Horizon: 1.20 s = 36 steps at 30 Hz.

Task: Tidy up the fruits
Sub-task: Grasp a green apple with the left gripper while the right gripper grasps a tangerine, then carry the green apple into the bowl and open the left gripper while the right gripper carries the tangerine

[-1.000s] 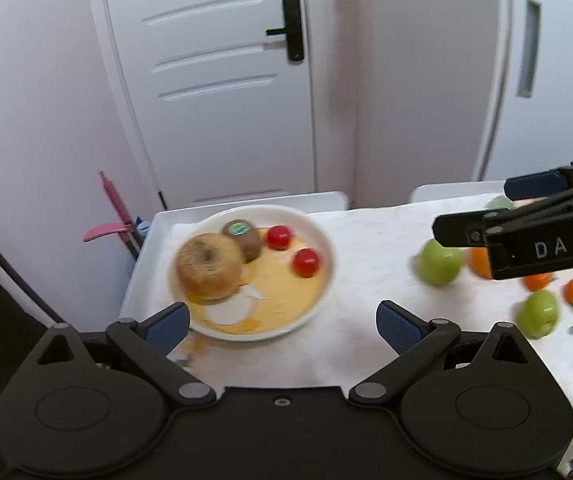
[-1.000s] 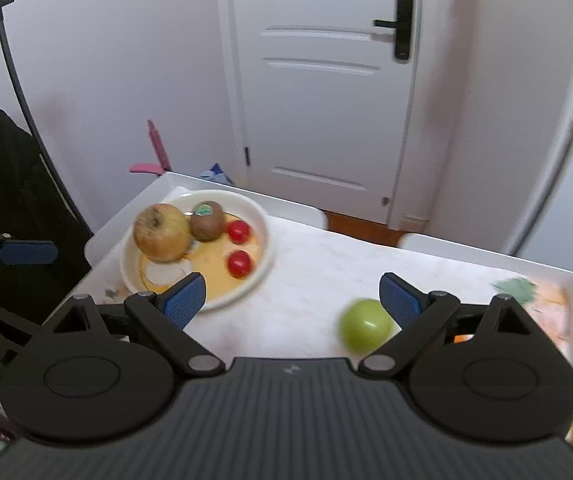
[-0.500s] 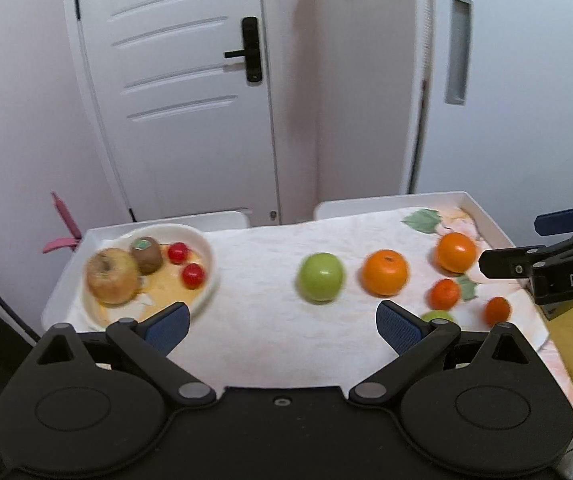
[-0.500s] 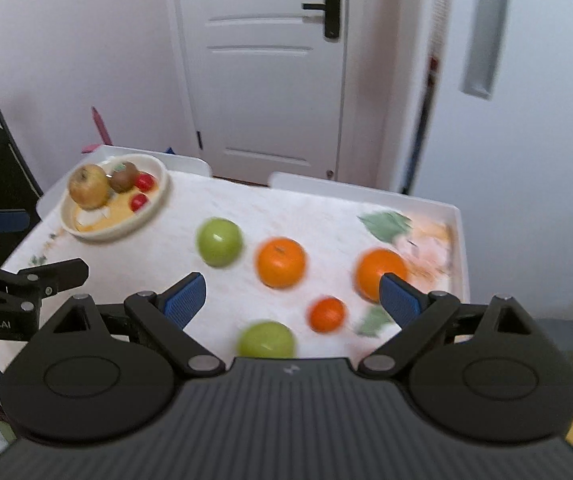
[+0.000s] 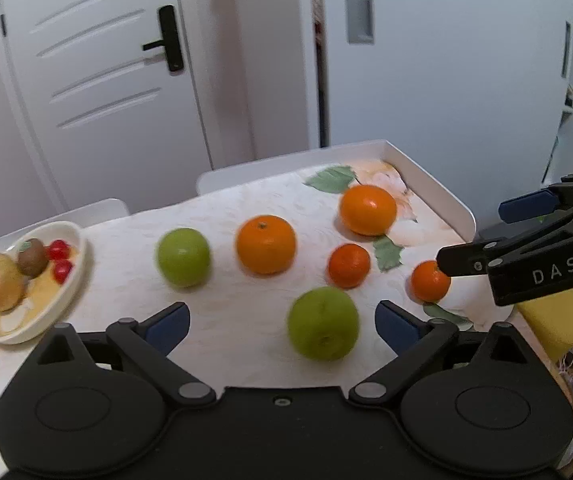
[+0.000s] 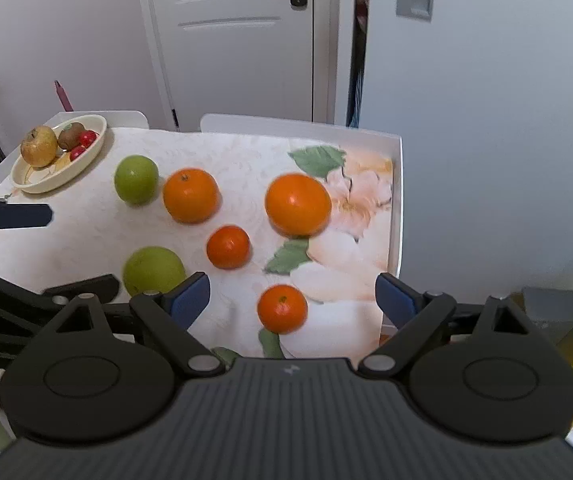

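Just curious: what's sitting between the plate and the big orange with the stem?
A green apple lies between the plate and that orange, clearest in the right wrist view.

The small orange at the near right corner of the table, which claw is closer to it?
Right. The right claw is open with the small orange between its fingers. The left claw frames the nearer green apple, left of that orange.

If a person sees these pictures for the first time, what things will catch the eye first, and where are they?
The bright fruit loose on the flowered tablecloth stands out first: two big oranges in the middle, two green apples toward the left, and two small tangerines nearer the cameras. At the far left corner, a cream plate holds a yellowish apple, a kiwi and two small red fruits. Both grippers, left and right, are open and empty.
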### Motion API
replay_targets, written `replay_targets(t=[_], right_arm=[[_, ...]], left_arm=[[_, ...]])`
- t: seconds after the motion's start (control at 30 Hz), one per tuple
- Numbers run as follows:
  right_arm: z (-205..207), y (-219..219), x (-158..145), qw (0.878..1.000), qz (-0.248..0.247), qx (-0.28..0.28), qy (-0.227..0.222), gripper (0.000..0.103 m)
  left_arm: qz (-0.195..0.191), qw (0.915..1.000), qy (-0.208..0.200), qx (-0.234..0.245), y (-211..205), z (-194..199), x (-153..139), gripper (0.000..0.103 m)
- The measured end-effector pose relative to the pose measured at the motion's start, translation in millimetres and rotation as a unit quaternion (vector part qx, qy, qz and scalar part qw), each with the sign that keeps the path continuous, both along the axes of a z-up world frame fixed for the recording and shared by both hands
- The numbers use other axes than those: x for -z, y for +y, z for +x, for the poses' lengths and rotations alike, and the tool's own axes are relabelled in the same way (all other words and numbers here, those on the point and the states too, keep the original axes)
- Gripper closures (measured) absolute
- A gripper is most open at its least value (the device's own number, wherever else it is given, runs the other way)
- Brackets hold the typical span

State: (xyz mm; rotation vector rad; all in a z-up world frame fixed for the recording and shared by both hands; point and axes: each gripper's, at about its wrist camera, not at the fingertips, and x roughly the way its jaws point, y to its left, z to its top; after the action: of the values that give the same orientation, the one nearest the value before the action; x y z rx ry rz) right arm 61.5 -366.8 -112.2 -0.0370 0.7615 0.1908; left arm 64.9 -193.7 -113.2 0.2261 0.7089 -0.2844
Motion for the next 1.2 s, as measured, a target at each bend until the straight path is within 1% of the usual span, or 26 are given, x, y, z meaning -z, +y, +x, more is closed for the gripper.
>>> replay_targets(t=[0.03, 0.1, 0.2, 0.27, 0.33, 0.43, 0.5, 0.53, 0.57, 0.6, 0.8, 1.07, 1.17, 1.2], right_arm=[[1.3, -1.9, 4.9, 1.000, 0.003, 0.002, 0.002, 0.000], [4.2, -5.8, 12.9, 1.000, 0.009, 0.005, 0.008, 0.002], [9.3, -7.6, 23.6, 1.000, 0.015, 0.004, 0.022, 0.008], [10.7, -8.0, 29.3, 1.000, 0.017, 0.003, 0.025, 0.009], [11.8, -8.0, 33.8, 0.999, 0.021, 0.002, 0.028, 0.009], [13.5, -8.0, 39.7, 0.999, 0.028, 0.002, 0.033, 0.015], [15.3, -7.7, 43.1, 0.999, 0.029, 0.001, 0.037, 0.021], [16.6, -7.4, 44.9, 0.999, 0.030, 0.000, 0.039, 0.022], [17.4, -7.0, 45.9, 0.999, 0.031, -0.001, 0.040, 0.024], [18.2, -6.4, 46.9, 0.999, 0.030, -0.001, 0.041, 0.025], [22.2, -2.1, 49.3, 0.999, 0.024, 0.000, 0.041, 0.033], [25.5, 2.0, 49.6, 0.999, 0.026, 0.002, 0.040, 0.039], [27.7, 4.6, 51.4, 0.999, 0.026, 0.000, 0.044, 0.051], [27.8, 5.3, 51.2, 0.999, 0.026, 0.001, 0.044, 0.051]], left_arm=[[0.004, 1.0000, 0.003, 0.004, -5.2, 3.8, 6.6, 0.006], [0.010, 0.9998, 0.013, 0.009, -11.8, 10.6, 16.8, 0.014], [0.018, 0.9994, 0.027, 0.014, -21.7, 19.4, 32.7, 0.020], [0.021, 0.9992, 0.029, 0.016, -25.6, 22.4, 39.2, 0.024], [0.023, 0.9992, 0.028, 0.015, -27.9, 23.6, 42.7, 0.026], [0.020, 0.9993, 0.030, 0.011, -29.3, 27.1, 46.5, 0.027], [0.020, 0.9993, 0.031, 0.009, -28.6, 28.4, 47.6, 0.034], [0.020, 0.9992, 0.033, 0.009, -28.9, 29.5, 49.0, 0.036], [0.018, 0.9991, 0.035, 0.012, -28.9, 30.4, 50.3, 0.042], [0.014, 0.9991, 0.038, 0.014, -29.7, 31.3, 51.6, 0.045], [0.015, 0.9990, 0.038, 0.015, -28.8, 28.6, 51.3, 0.045], [0.017, 0.9990, 0.041, 0.011, -23.3, 24.9, 51.0, 0.045], [0.018, 0.9989, 0.042, 0.007, -19.7, 22.6, 50.9, 0.045], [0.019, 0.9989, 0.042, 0.005, -18.5, 22.0, 50.7, 0.045]])
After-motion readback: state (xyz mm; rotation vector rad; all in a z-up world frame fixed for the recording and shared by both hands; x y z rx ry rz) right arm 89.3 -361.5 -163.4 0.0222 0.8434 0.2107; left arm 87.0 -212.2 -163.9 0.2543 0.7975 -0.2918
